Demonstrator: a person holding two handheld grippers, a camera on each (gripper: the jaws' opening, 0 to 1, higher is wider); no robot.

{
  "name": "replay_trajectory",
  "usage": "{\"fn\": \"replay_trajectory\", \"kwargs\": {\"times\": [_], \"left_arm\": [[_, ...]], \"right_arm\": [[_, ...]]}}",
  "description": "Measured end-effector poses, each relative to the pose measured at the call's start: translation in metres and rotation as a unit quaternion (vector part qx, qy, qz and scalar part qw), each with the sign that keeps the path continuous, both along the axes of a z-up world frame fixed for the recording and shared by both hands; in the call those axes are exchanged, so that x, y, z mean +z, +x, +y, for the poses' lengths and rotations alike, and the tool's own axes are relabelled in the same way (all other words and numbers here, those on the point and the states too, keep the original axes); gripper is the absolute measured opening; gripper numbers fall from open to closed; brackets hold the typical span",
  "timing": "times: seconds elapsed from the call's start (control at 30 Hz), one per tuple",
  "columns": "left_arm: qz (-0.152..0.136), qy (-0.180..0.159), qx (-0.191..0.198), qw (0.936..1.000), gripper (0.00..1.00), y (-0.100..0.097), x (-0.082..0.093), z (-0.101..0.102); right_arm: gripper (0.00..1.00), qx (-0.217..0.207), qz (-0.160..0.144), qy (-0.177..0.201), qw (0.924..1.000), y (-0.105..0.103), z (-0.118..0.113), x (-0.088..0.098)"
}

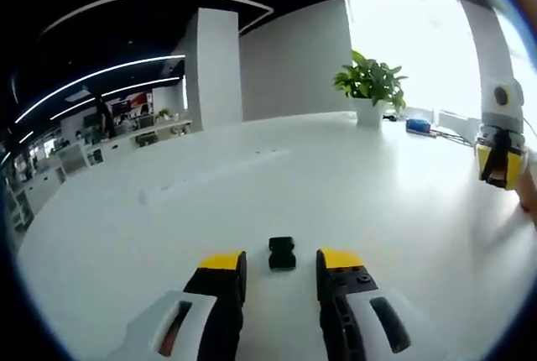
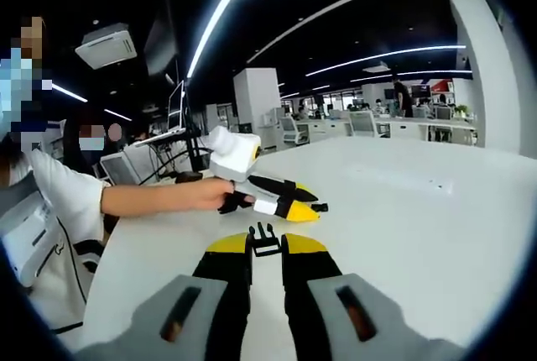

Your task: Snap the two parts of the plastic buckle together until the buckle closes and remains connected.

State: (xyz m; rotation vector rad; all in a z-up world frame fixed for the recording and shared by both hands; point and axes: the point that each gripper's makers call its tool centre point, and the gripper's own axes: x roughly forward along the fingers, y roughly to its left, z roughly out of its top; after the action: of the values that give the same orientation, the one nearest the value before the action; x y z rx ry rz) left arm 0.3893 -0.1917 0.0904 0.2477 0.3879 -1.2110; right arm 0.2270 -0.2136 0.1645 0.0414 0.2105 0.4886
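A: How is the left gripper held?

B: Low and near level over the white table, its yellow-tipped black jaws pointing forward with a clear gap between them, gripping nothing. In the right gripper view it comes in from the left, held by a person's hand on an outstretched arm.

A: And the small black plastic buckle part with the closed, blocky body?

B: It lies flat on the table just ahead of the left jaws, in line with the gap, slightly nearer the right-hand tip. It is dark and squarish; finer detail is too small to tell.

A: The right gripper?

B: Also low and forward over the table, jaws set narrow. The black pronged buckle part sits right between the tips, its prongs pointing away. I cannot tell whether the jaws pinch it or merely flank it.

A: Does the right gripper appear elsewhere?

B: Yes, at the far right of the left gripper view, raised above the table.
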Motion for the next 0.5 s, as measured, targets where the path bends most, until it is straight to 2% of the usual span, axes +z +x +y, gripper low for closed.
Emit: {"fn": "replay_trajectory", "kwargs": {"times": [0.27, 0.5], "left_arm": [[0.014, -0.001, 0.004, 0.9999, 0.28, -0.0001, -0.0003, -0.0002], [0.011, 0.005, 0.000, 0.9999, 0.27, -0.0001, -0.0004, -0.0018]], "right_arm": [[0.12, 0.000, -0.001, -0.002, 1.0000, 0.0004, 0.0000, 0.0008], [0.12, -0.001, 0.000, -0.004, 1.0000, 0.0006, -0.0006, 0.0006]]}}
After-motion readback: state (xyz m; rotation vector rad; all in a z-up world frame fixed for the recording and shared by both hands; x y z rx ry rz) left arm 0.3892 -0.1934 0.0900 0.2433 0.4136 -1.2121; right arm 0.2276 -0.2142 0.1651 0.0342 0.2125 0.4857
